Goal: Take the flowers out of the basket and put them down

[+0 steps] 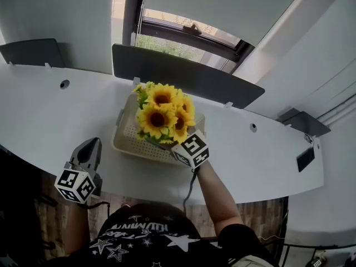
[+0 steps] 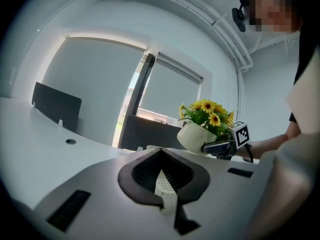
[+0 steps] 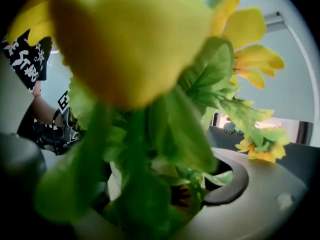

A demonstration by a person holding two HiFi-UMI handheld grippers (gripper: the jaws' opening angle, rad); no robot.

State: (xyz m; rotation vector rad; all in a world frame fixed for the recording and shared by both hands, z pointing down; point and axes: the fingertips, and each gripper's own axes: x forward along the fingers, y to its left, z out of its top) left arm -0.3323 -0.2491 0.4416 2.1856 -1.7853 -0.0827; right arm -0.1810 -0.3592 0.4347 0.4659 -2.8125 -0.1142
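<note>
A bunch of yellow sunflowers (image 1: 162, 115) in a white pot (image 2: 195, 135) hangs tilted above the cream perforated basket (image 1: 127, 141) on the white table (image 1: 44, 115). My right gripper (image 1: 169, 143) is shut on the pot's edge, its marker cube just in front of the blooms. In the right gripper view, leaves and petals (image 3: 150, 134) fill the frame and hide most of the right gripper (image 3: 192, 196). My left gripper (image 1: 90, 146) hovers over the table's front edge, left of the basket, shut with nothing in it. The left gripper (image 2: 162, 181) looks across at the sunflowers (image 2: 210, 111) and the right gripper (image 2: 214, 147).
Dark divider panels (image 1: 183, 74) stand along the table's back edge, under a window. Round cable holes (image 1: 64, 84) sit at the table's left and right. Bare tabletop lies on both sides of the basket. The person's arm (image 1: 219, 199) reaches in from below.
</note>
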